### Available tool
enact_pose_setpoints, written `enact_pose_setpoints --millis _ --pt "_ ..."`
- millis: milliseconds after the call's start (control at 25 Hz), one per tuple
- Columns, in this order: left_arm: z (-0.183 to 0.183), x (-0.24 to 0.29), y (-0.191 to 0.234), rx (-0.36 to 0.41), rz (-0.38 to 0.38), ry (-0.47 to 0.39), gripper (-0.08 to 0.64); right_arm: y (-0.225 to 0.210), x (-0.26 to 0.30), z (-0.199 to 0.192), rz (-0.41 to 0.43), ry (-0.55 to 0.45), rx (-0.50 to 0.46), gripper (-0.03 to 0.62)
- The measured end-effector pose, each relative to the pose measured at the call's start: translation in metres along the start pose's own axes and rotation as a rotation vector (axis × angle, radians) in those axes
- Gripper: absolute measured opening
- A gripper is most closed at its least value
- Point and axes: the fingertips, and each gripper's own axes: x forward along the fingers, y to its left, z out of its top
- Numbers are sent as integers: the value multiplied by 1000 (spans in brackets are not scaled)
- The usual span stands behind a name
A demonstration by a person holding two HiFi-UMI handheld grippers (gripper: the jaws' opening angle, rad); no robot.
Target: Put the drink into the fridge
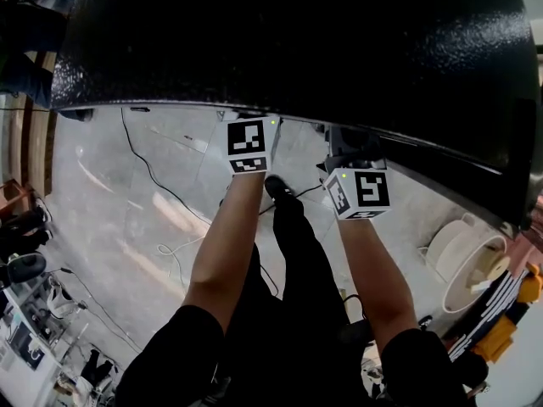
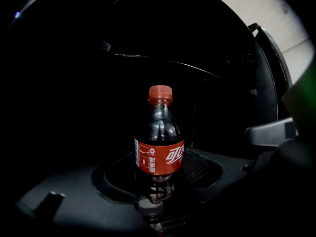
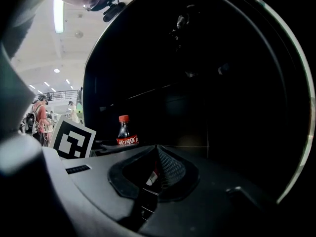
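Observation:
A small cola bottle (image 2: 159, 142) with a red cap and red label stands upright between the jaws of my left gripper (image 2: 157, 194), which is shut on its lower part. Behind it lies the dark inside of the black fridge (image 2: 98, 58). In the right gripper view the same bottle (image 3: 126, 133) shows to the left, beside the left gripper's marker cube (image 3: 74, 139). My right gripper (image 3: 157, 152) is shut with nothing in it. In the head view both marker cubes (image 1: 247, 145) (image 1: 359, 193) sit at the fridge's (image 1: 297, 41) lower edge, and the jaws are hidden.
A black cable (image 1: 157, 181) runs over the grey floor (image 1: 102, 193). A white round tub (image 1: 462, 261) stands at the right, and cluttered items (image 1: 25, 337) lie at the lower left. People (image 3: 39, 115) stand far off in the hall. A curved dark edge (image 2: 269, 83) rises at the right.

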Motion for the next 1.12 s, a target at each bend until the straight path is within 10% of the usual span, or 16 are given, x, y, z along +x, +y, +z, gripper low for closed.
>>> enact_pose_setpoints --millis 760,1120 --pt "-24 -39 -13 -74 -31 42 301 11 -3 -15 -20 46 34 23" --pt "20 -118 -45 -127 -164 71 20 33 -59 17 -7 92 68 21"
